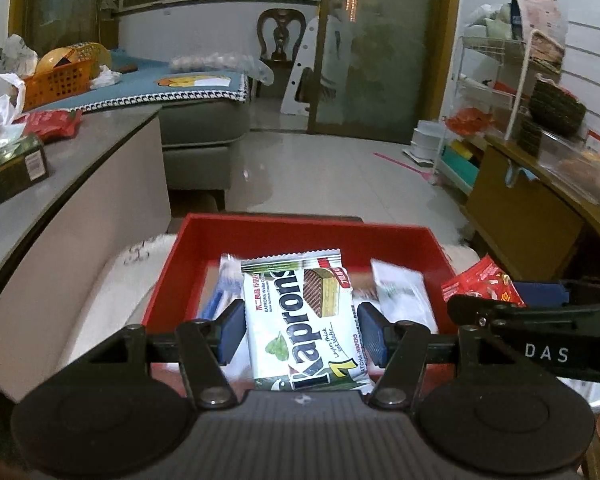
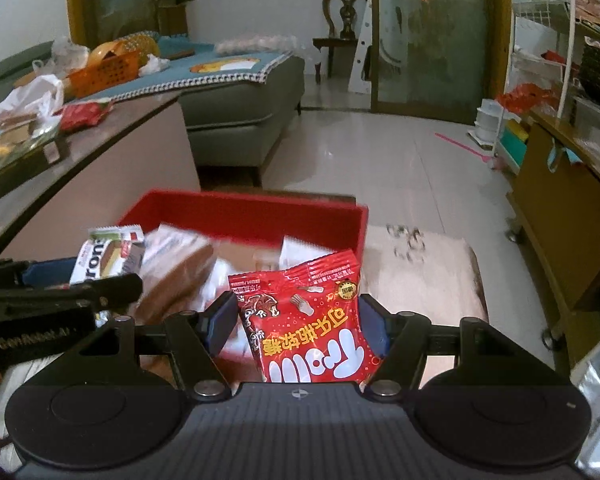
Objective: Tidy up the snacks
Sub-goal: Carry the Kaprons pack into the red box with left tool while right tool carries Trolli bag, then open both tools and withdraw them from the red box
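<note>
One wafer pack (image 1: 304, 320) is clamped between the pads of the left gripper (image 1: 302, 334), its long axis running straight away from the camera, the printed name reading toward the far end. One red candy bag (image 2: 312, 320) is gripped in the right gripper (image 2: 300, 328), long axis also pointing away but leaning slightly right, its lettering upside down. Both are held over the near part of one red box (image 1: 300, 236), where several other packets are seen, too blurred to be counted. Farther left, one red packet (image 1: 54, 124) is lying on a counter (image 1: 100, 152).
</note>
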Motion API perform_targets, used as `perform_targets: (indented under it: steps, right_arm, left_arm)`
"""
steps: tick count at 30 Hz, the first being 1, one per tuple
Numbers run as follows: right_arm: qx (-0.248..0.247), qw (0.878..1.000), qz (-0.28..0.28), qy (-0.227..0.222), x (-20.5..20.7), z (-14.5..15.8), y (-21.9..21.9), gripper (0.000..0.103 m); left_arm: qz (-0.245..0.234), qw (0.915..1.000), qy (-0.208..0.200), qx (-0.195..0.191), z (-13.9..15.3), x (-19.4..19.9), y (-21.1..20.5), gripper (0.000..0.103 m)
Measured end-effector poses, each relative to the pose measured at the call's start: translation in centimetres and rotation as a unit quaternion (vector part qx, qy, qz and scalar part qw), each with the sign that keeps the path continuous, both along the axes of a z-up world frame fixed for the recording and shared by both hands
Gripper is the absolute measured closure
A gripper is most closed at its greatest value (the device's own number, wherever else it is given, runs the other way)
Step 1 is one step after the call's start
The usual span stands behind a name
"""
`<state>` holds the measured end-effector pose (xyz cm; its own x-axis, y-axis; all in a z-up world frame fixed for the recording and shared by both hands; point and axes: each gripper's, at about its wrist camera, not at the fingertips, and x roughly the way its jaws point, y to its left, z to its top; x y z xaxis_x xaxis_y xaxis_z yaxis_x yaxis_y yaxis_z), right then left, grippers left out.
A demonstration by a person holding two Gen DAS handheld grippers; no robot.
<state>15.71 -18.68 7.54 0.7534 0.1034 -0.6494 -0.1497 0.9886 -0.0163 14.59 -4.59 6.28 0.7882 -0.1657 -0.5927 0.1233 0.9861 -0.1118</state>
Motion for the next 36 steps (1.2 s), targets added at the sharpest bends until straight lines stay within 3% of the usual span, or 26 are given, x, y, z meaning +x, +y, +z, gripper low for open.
perform_targets:
  steps: [3, 4, 5, 10, 13, 17, 25, 28, 36]
  right_arm:
    - [-0.005, 1.000, -0.008, -0.015, 2.1, -0.9, 0.3, 0.025]
    - [-0.013, 1.000, -0.009, -0.011, 2.7, -1.3, 0.4, 0.016]
    - [-0.018, 1.000, -0.013, -0.006, 3.1, -1.7, 0.4, 0.013]
    - [-0.001, 1.000, -0.019, 0.021, 3.6, -2.7, 0.0, 0.014]
    - [-0.009, 1.000, -0.014, 0.015, 2.4, -2.3, 0.2, 0.014]
    - [-0.004, 1.000, -0.015, 0.006, 0.8, -1.2, -0.1, 0.014]
    - [-0.023, 0.999, -0.017, 0.018, -2.3, -0.8, -1.4, 0.014]
    - [-0.035, 0.999, -0.018, 0.025, -3.6, -0.9, -2.0, 0.014]
    - [-0.026, 0.999, -0.028, 0.025, -5.9, -0.4, -5.1, 0.013]
  left_arm:
    - [0.015, 0.9998, -0.013, 0.003, -0.5, 2.0, 0.3, 0.046]
    - [0.017, 0.9998, -0.010, 0.010, -0.8, 2.6, 0.4, 0.038]
    - [0.021, 0.9996, -0.005, 0.017, -1.2, 3.0, 0.5, 0.032]
    - [0.034, 0.9989, 0.023, 0.022, -2.4, 3.1, 1.5, 0.031]
    - [0.030, 0.9991, 0.028, 0.007, -2.2, 2.0, 1.7, 0.031]
    - [0.017, 0.9994, 0.022, 0.019, -1.5, 0.2, 1.7, 0.031]
    - [-0.010, 0.9974, 0.069, -0.018, -2.2, -4.9, 2.1, 0.031]
    - [-0.025, 0.9950, 0.092, -0.030, -3.2, -5.8, 0.8, 0.031]
    - [-0.039, 0.9847, 0.170, -0.012, -8.0, -6.9, -4.1, 0.031]
